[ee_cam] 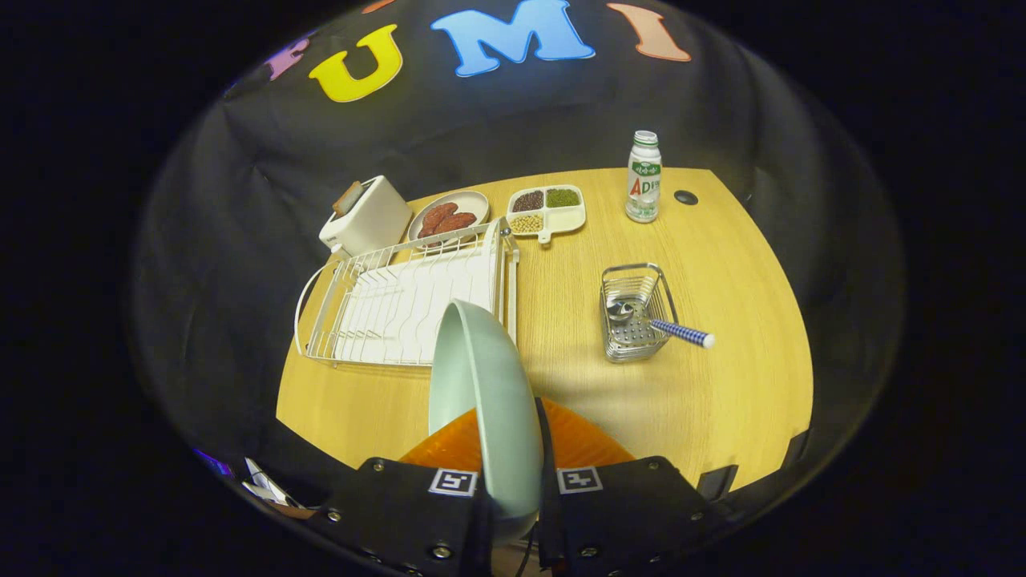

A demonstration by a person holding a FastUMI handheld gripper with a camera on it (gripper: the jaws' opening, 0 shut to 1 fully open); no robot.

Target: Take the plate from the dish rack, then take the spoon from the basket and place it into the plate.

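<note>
1. The gripper (513,513) is seen w/ both fingers pressed onto the rim of a pale green round plate (481,401); the plate is clamped on edge, upright, between them.
2. The plate is held clear of the white wire dish rack (401,304), above the light wooden table (721,385); its upper edge overlaps the rack's near corner in the view.
3. The rack is seen beyond the fingers and to the left, w/ a white ribbed drip tray inside; no dishes are seen in its slots.
4. A small metal wire basket (637,312) is placed ahead and to the right of the fingers, well apart from the rack.
5. A metal spoon w/ a blue-and-white checked handle (681,332) is lying in the basket: bowl inside, handle sticking out over the basket's right side.
6. A white toaster (365,216) is set behind the rack's far left corner.
7. A round plate of reddish meat pieces (449,216) is next to the toaster, just behind the rack.
8. A white divided tray w/ dark, green and pale beans (547,210) is beside that plate.
9. A small white bottle w/ a green cap (644,178) is standing upright at the table's far side, right of the tray.
10. An orange surface (585,441) is seen just ahead of the fingers, under the plate; what it is cannot be told.
</note>
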